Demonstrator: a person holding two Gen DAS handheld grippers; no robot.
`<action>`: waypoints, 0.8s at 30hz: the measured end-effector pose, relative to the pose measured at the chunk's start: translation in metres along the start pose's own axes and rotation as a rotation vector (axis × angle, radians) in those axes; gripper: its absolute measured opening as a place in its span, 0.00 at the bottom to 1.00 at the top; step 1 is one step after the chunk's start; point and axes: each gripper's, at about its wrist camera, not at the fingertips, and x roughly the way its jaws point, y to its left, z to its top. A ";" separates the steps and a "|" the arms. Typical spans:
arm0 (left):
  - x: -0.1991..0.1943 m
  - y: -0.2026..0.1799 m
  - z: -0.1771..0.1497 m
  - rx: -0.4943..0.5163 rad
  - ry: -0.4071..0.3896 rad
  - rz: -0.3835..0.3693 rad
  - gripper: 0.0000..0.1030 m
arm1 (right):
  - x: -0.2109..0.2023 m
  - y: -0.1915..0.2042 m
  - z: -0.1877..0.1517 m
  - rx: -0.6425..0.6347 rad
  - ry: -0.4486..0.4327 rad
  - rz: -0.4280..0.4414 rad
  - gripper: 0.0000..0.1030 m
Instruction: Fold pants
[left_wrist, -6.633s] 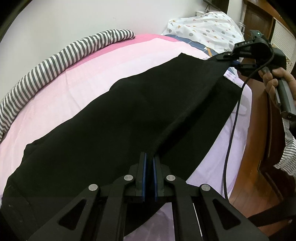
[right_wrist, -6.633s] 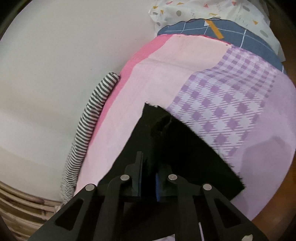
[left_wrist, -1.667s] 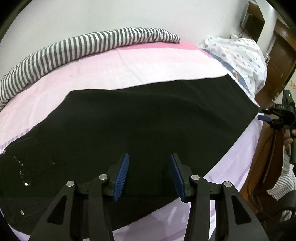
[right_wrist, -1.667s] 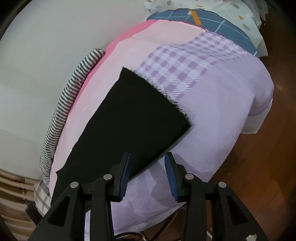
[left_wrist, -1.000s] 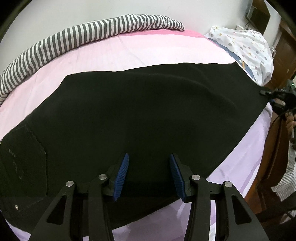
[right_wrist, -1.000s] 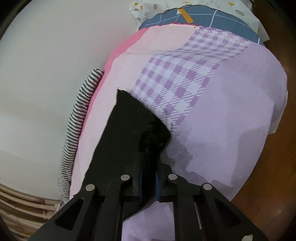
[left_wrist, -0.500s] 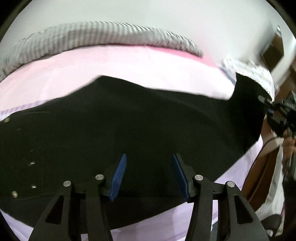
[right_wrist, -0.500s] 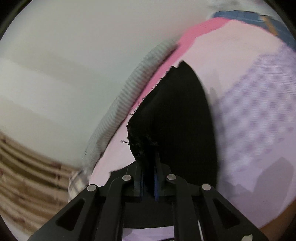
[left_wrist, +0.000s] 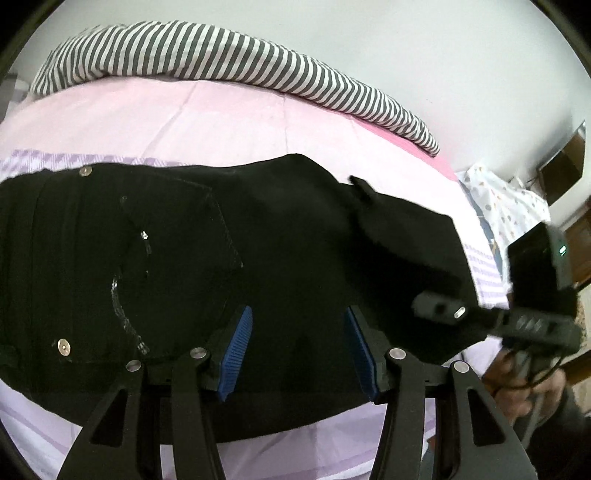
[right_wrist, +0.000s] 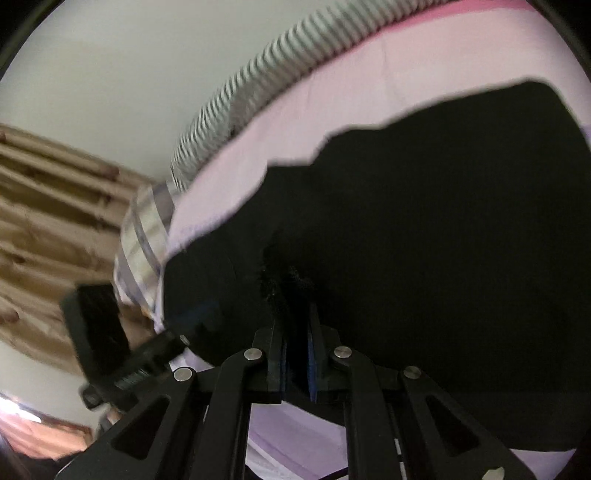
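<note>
Black pants (left_wrist: 280, 236) lie across the pink and lilac bed sheet (left_wrist: 207, 122), waist end with pocket and rivets at the left. My left gripper (left_wrist: 297, 343) is open and empty, hovering over the pants' near edge. My right gripper (right_wrist: 295, 325) is shut on the frayed leg hem of the pants (right_wrist: 424, 229) and holds it lifted over the rest of the garment. In the left wrist view the right gripper (left_wrist: 439, 306) comes in from the right with the leg end draped from it.
A grey and white striped bolster (left_wrist: 236, 62) lies along the wall at the bed's far edge. A dotted pillow (left_wrist: 506, 206) is at the right. A beige curtain (right_wrist: 48, 206) hangs at the left of the right wrist view.
My right gripper has carried the leg hem up and across toward the waist end, so the leg now lies folded over. My left gripper stayed open and shifted toward the waist.
</note>
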 end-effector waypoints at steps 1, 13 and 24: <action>0.000 0.000 0.000 -0.001 0.003 -0.016 0.51 | 0.002 0.004 0.001 -0.016 0.005 -0.017 0.10; 0.011 -0.001 0.005 -0.046 0.060 -0.145 0.51 | 0.019 0.018 -0.013 -0.117 0.088 -0.059 0.38; 0.048 -0.010 0.015 -0.088 0.189 -0.219 0.51 | -0.059 -0.010 -0.016 -0.072 -0.089 -0.105 0.44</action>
